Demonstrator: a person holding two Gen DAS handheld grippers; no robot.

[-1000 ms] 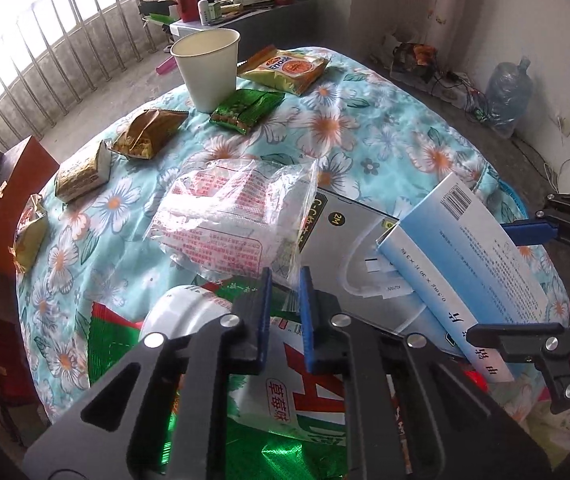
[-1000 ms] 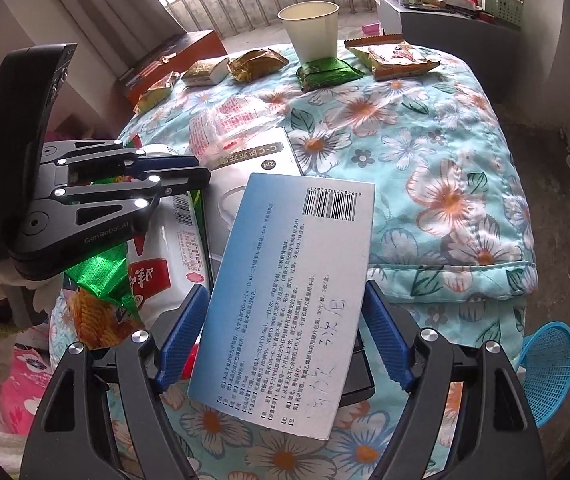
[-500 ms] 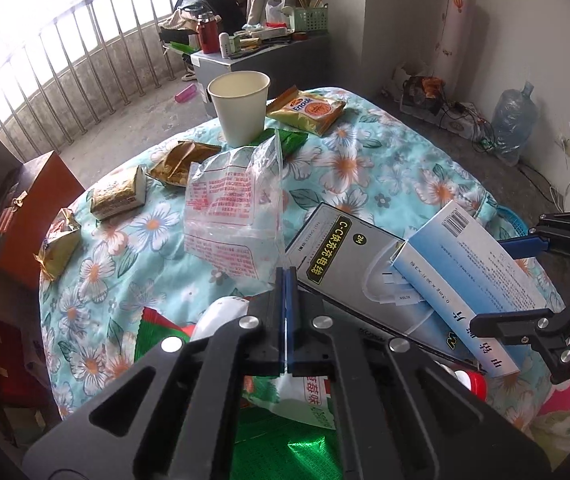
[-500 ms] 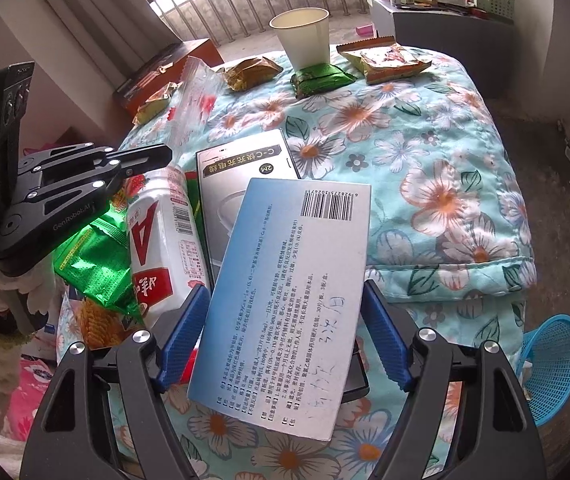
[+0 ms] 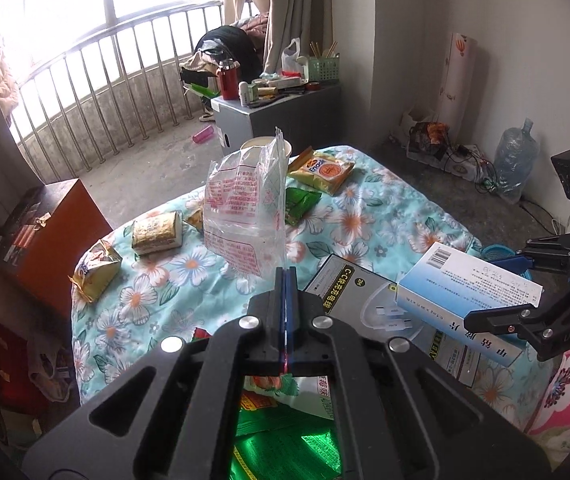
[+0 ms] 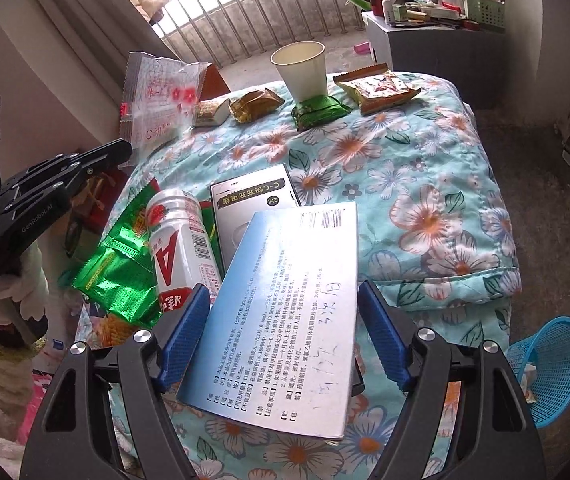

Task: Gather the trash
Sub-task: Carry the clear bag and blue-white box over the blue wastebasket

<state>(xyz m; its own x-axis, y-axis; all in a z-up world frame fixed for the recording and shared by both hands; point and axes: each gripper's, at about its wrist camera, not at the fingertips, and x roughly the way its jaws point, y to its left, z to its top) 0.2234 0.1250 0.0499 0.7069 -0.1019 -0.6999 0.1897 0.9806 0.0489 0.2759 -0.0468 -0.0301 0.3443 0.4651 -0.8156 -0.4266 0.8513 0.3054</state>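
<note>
The left gripper point(image 5: 285, 276) had its jaws clenched flat on the lower corner of a clear plastic wrapper point(image 5: 245, 208) printed in red, which stood upright above the jaws, lifted clear of the flowered tabletop point(image 5: 385, 216). The right gripper point(image 6: 281, 320) held a pale blue box point(image 6: 285, 304) across its width, jaws pressed to both long sides, the barcode end pointing away from them.

Taking the paper cup point(image 6: 300, 65) as landmark: a green packet point(image 6: 320, 111) touched its base, an orange snack bag point(image 6: 379, 87) lay just to its right, and a gold wrapper point(image 6: 256, 103) and a small tan packet point(image 6: 210, 112) lay to its left. Well nearer the camera than the cup sat a grey cable box point(image 6: 255, 204), partly under the blue box, with a white bottle point(image 6: 181, 248) and crinkled green foil bags point(image 6: 119, 268) beside it at the tabletop's left edge.

Between the cup and the cable box the cloth lay bare. A blue mesh basket point(image 6: 553, 364) stood on the floor off the right edge, probably holding some scraps, though the view there was too small to be sure.
</note>
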